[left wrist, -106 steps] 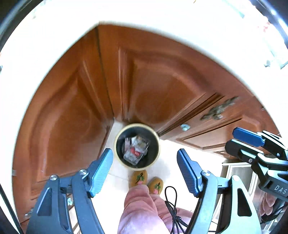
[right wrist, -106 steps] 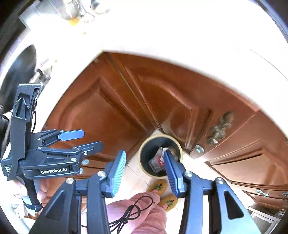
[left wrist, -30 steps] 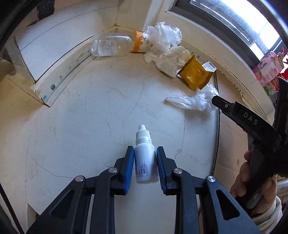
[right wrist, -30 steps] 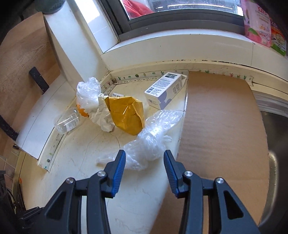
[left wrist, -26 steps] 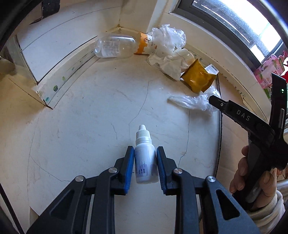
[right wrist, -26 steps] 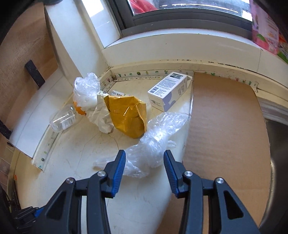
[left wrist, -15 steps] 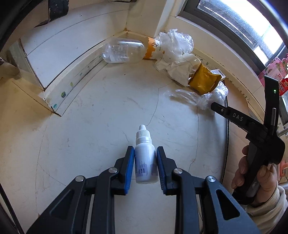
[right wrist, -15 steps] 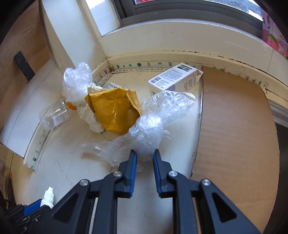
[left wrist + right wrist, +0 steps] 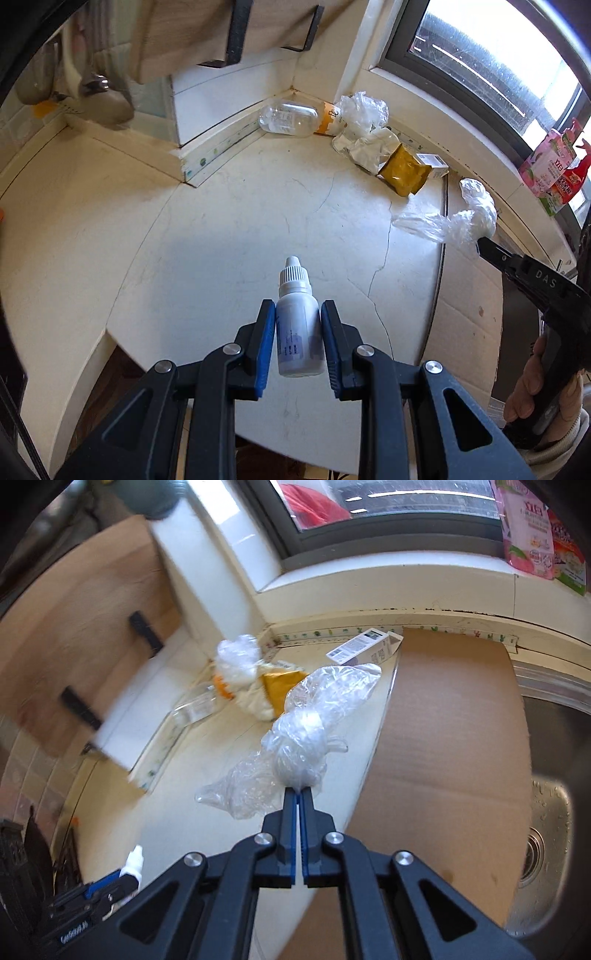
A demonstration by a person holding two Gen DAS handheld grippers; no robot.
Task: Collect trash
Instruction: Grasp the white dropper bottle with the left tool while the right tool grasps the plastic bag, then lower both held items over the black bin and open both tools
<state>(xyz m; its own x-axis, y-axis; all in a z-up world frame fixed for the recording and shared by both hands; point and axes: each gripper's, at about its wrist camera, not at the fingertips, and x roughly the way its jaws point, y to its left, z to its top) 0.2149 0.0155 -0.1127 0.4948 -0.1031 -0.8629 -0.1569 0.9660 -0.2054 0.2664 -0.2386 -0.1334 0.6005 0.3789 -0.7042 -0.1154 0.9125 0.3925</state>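
The left tool [image 9: 298, 339] clamps a small white dropper bottle [image 9: 297, 332] by its body, ribbed cap pointing away, held above the near rounded edge of the cracked cream worktop [image 9: 221, 229]. Bare worktop lies open ahead of it; the remaining litter crowds the far corner under the window: a clear plastic bottle [image 9: 288, 120] lying on its side, crumpled white wrapping [image 9: 364, 147], a mustard-yellow pouch [image 9: 404, 173] and a small carton [image 9: 364, 648] against the wall. To the right, the right tool [image 9: 299, 801] has just closed, its blue pads pinching a crumpled clear plastic bag [image 9: 303, 738] that bunches above the tips and trails to the left, over the seam where the worktop meets a sheet of brown cardboard [image 9: 450, 757]. A steel sink [image 9: 546, 812] lies beyond the cardboard. A hand [image 9: 535, 384] grips the right tool's handle, angled downward.
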